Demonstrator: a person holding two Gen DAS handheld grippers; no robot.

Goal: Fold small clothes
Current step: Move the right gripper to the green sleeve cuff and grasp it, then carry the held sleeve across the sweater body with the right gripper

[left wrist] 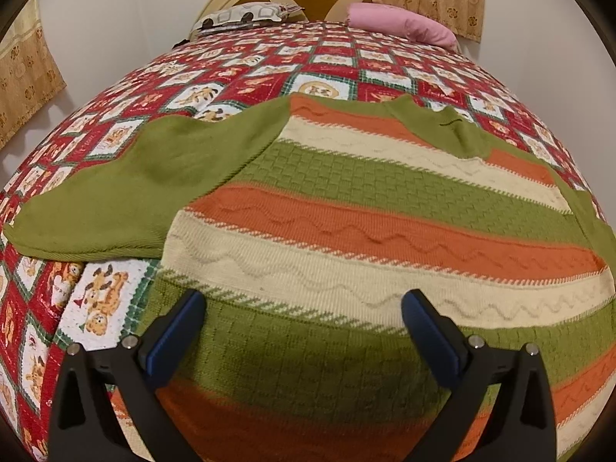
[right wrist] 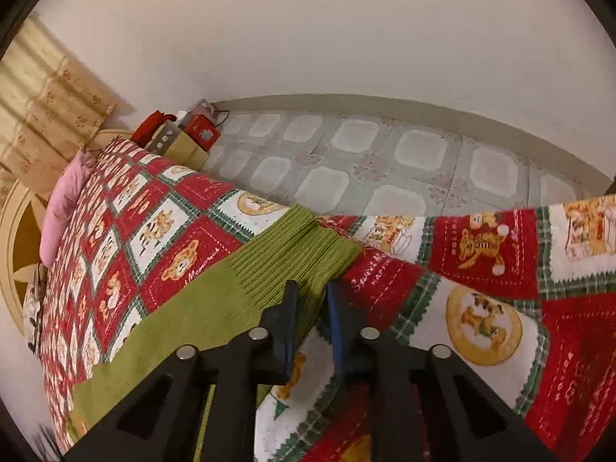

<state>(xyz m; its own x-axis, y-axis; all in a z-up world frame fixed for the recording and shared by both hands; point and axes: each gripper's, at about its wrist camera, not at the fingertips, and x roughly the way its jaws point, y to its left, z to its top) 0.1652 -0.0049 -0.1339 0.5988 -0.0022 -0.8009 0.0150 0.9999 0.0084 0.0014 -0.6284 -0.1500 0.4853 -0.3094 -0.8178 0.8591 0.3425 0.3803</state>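
Note:
A knitted sweater (left wrist: 365, 208) with green, orange and cream stripes lies flat on the bed, its plain green sleeve (left wrist: 127, 192) spread out to the left. My left gripper (left wrist: 304, 300) hovers open over the sweater's lower green stripe, nothing between its blue pads. In the right wrist view the other green sleeve (right wrist: 215, 308) runs across the quilt to its ribbed cuff (right wrist: 300, 246). My right gripper (right wrist: 312, 292) is shut on that cuff, the ribbed edge pinched between the blue pads.
A red, white and green patchwork quilt (left wrist: 269, 61) covers the bed. A pink pillow (left wrist: 400, 23) and a patterned pillow (left wrist: 242, 15) lie at the headboard. Beyond the bed edge are tiled floor (right wrist: 385, 154) and boxes (right wrist: 181, 134) by the wall.

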